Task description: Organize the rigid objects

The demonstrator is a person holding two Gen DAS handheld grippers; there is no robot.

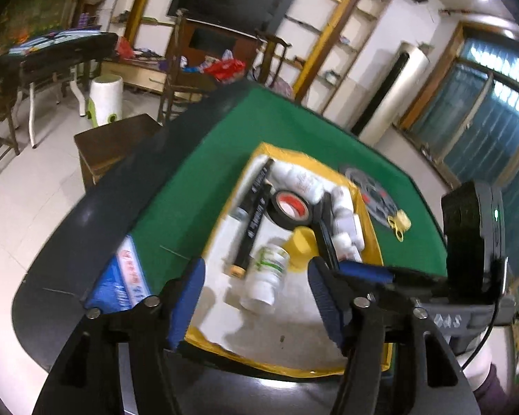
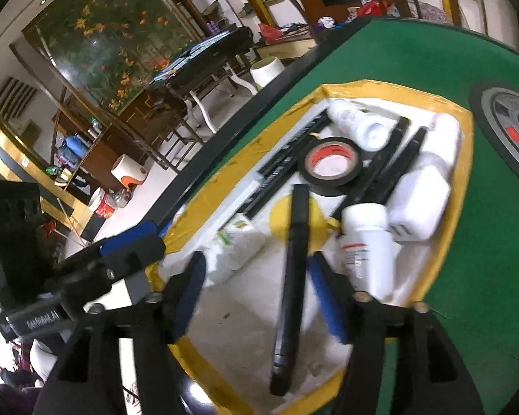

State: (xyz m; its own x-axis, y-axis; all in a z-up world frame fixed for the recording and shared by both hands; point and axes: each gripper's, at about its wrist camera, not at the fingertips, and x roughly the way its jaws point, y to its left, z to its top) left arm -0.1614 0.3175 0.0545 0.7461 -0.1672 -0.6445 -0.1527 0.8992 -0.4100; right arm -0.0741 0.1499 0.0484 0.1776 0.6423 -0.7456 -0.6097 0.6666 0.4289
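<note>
My left gripper [image 1: 256,297] is spread wide over the near end of the yellow-rimmed tray [image 1: 296,368], nothing gripped; a white bottle [image 1: 268,278] lies between its fingers. My right gripper [image 2: 257,292] is likewise released, a black marker [image 2: 292,287] lying loose between its fingers. Black tape roll [image 2: 330,166] sits farther in.

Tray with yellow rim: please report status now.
Left claw open above tray. Right claw open, black marker loose between fingers. Tape roll, bottles crowd tray.
</note>
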